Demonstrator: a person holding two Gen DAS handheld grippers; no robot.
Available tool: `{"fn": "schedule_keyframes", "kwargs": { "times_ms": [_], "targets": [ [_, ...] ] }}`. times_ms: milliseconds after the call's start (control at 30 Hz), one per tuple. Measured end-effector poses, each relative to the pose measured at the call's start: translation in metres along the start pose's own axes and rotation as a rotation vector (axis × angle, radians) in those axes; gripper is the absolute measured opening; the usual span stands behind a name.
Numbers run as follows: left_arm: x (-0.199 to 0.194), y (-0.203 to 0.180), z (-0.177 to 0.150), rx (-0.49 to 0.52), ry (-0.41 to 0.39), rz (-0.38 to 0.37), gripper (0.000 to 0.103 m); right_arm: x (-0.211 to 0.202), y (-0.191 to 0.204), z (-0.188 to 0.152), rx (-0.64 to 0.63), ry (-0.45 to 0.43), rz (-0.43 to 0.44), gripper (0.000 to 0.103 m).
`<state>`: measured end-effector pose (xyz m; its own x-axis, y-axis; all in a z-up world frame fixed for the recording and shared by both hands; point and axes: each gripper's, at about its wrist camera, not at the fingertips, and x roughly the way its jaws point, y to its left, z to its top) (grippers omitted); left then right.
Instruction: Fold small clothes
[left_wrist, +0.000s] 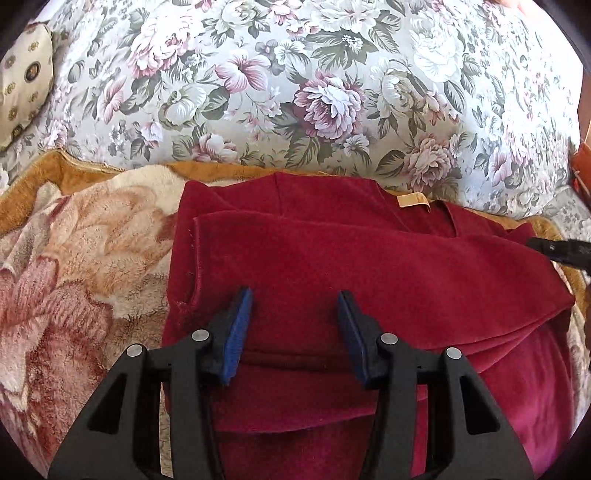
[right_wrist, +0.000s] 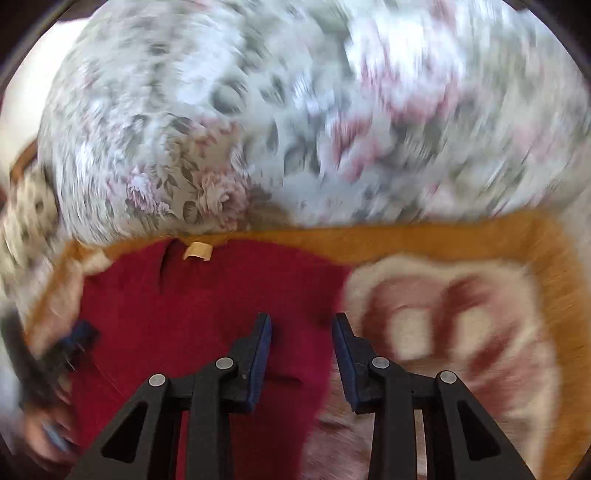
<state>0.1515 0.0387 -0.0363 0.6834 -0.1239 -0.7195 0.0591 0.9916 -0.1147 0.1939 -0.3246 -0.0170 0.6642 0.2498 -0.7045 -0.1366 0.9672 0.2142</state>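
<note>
This is a home: a flowery sofa back (left_wrist: 295, 92), a fluffy blanket (left_wrist: 74, 258), a small cushion (left_wrist: 22, 81).

Matte black plastic left gripper (left_wrist: 295, 295) here, each finger a triangular frame with a cut-out window, two round silver pivot pins and a ribbed blue pad (left_wrist: 238, 334) on the inner face. The black plastic right gripper (right_wrist: 301, 319) is built alike: silver pins, dark blue pads (right_wrist: 260, 360), hollow triangular arms.
</note>
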Motion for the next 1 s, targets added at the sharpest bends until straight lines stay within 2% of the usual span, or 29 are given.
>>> {"fn": "schedule_keyframes", "kwargs": {
  "times_ms": [33, 100, 133, 200, 300, 333, 367, 433, 467, 500, 533, 567, 600, 633, 700, 767, 833, 867, 900, 933, 967, 1000],
  "targets": [
    [0.000, 0.000, 0.000, 0.000, -0.003, 0.001, 0.048, 0.005, -0.007, 0.006, -0.031, -0.017, -0.122, 0.023],
    [0.002, 0.000, 0.000, -0.003, -0.006, 0.000, 0.048, 0.017, -0.030, 0.010, -0.008, 0.040, -0.344, 0.021],
    [0.002, 0.001, 0.000, -0.004, -0.007, -0.001, 0.048, 0.016, -0.044, 0.011, 0.028, 0.049, -0.395, 0.020],
    [0.001, 0.001, 0.000, -0.007, -0.012, -0.006, 0.047, -0.003, -0.051, 0.010, 0.061, -0.011, -0.337, 0.020],
    [0.001, 0.001, -0.001, -0.010, -0.016, -0.009, 0.048, -0.039, -0.024, 0.004, -0.046, -0.135, -0.117, 0.020],
    [0.001, 0.001, -0.001, -0.009, -0.016, -0.007, 0.048, -0.041, -0.013, 0.000, -0.102, -0.131, -0.037, 0.020],
    [0.001, 0.001, -0.001, -0.009, -0.016, -0.007, 0.048, -0.038, -0.003, -0.005, -0.166, -0.101, 0.002, 0.020],
    [0.001, 0.001, -0.001, -0.007, -0.017, -0.003, 0.048, -0.016, 0.009, -0.017, -0.306, 0.012, -0.040, 0.020],
    [0.001, 0.002, -0.001, -0.006, -0.017, -0.002, 0.048, 0.001, 0.006, -0.022, -0.358, 0.080, -0.102, 0.020],
    [0.001, 0.001, -0.001, -0.005, -0.017, -0.001, 0.048, 0.009, -0.001, -0.026, -0.385, 0.088, -0.158, 0.026],
    [0.000, 0.001, -0.001, -0.005, -0.018, 0.000, 0.048, 0.004, -0.013, -0.023, -0.342, 0.036, -0.205, 0.048],
    [0.000, 0.000, -0.001, -0.005, -0.018, 0.003, 0.048, 0.004, -0.026, -0.018, -0.269, 0.036, -0.289, 0.049],
    [0.001, 0.000, -0.001, -0.002, -0.018, 0.006, 0.048, 0.004, -0.038, -0.015, -0.201, 0.055, -0.376, 0.042],
    [0.001, -0.001, -0.001, 0.000, -0.019, 0.009, 0.048, -0.005, -0.049, -0.014, -0.123, 0.033, -0.384, 0.041],
    [0.001, -0.002, -0.002, 0.004, -0.021, 0.013, 0.048, -0.024, -0.043, -0.015, -0.089, -0.041, -0.290, 0.041],
    [0.001, -0.002, -0.002, 0.002, -0.021, 0.011, 0.048, -0.042, -0.013, -0.019, -0.173, -0.103, -0.156, 0.041],
    [0.001, -0.002, -0.002, 0.003, -0.021, 0.012, 0.048, -0.047, 0.023, -0.027, -0.311, -0.107, -0.028, 0.041],
    [0.001, -0.002, -0.002, 0.002, -0.021, 0.011, 0.048, -0.045, 0.039, -0.038, -0.391, -0.089, -0.007, 0.041],
    [0.001, -0.002, -0.002, 0.001, -0.021, 0.010, 0.048, -0.036, 0.047, -0.048, -0.477, -0.049, -0.017, 0.041],
    [0.001, -0.002, -0.002, 0.000, -0.021, 0.008, 0.048, -0.015, 0.045, -0.059, -0.573, 0.049, -0.134, 0.041],
    [0.001, -0.002, -0.003, 0.001, -0.022, 0.004, 0.048, -0.005, 0.036, -0.061, -0.585, 0.097, -0.206, 0.041],
    [0.001, -0.002, -0.002, 0.003, -0.021, 0.005, 0.048, -0.008, 0.022, -0.059, -0.539, 0.072, -0.178, 0.047]
  ]
}}
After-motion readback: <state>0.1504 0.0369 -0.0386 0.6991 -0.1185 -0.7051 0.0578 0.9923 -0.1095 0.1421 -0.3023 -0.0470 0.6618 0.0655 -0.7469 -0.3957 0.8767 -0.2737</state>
